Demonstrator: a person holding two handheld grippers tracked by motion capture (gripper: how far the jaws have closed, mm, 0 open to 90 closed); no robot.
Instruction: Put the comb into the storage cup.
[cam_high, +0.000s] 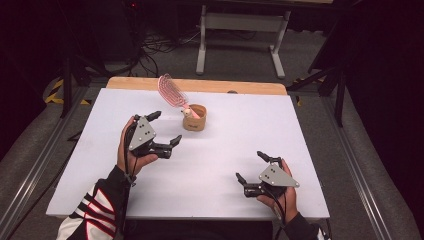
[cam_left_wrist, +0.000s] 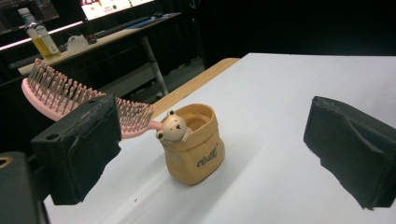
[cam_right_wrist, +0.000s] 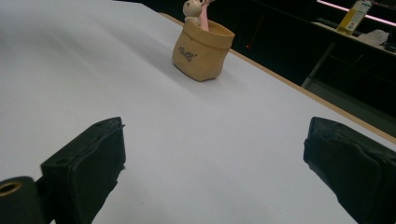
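While both of the person's forearms reach in from the near edge of the white counter (cam_high: 300, 130), each hand holds a gripper low over the surface. The left gripper (cam_high: 165, 129) sits left of centre, angled toward the far middle, its fingers (cam_left_wrist: 79, 147) spread wide and holding nothing. The right gripper (cam_high: 252, 167) rests nearer the front right, pointing left and away, its fingers (cam_right_wrist: 88, 161) also wide apart and empty.

A small tan cup (cam_high: 195, 118), shaped like a sack with a little bear figure on its rim, stands upright toward the far middle of the counter. A pink hairbrush (cam_high: 171, 91) stands in it handle down, its bristled head leaning up and to the left. The cup is near the left gripper, just ahead of its open fingers and framed between them in the left gripper view. It is well apart from the right gripper, with bare counter between.

Beyond the counter lies a dark floor with cables and a pale table frame (cam_high: 240, 30).
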